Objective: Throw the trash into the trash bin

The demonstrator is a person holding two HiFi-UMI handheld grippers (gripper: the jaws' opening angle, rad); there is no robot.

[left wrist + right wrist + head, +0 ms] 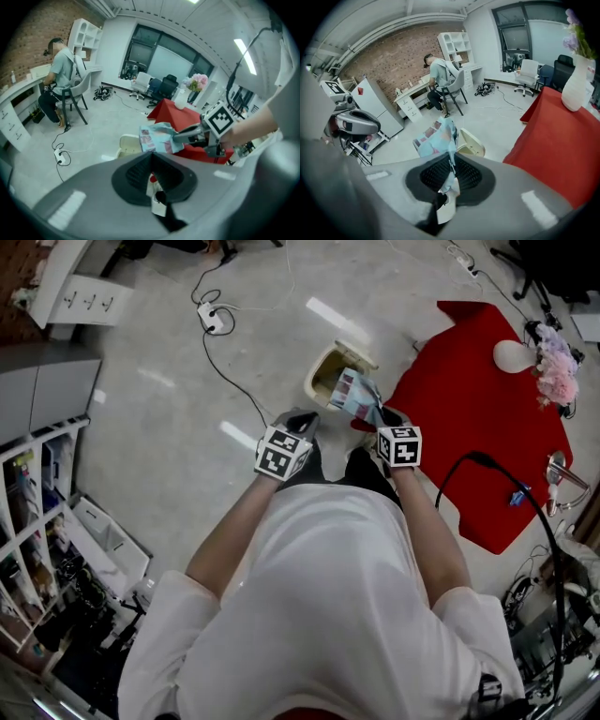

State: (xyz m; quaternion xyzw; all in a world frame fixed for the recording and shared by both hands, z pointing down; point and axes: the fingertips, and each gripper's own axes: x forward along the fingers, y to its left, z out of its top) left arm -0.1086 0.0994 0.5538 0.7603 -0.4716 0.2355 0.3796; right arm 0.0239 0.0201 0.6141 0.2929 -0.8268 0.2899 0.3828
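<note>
Partly hidden trash bin, wrapper overlapping

No writing can be read

The crumpled wrapper bears coloured printed patches, too small and blurred to make out as words. The left cube on the left hand-held gripper and the right cube on the right hand-held gripper carry black-and-white square marker patterns, not letters or numbers.

Left gripper and right gripper closed.
</note>
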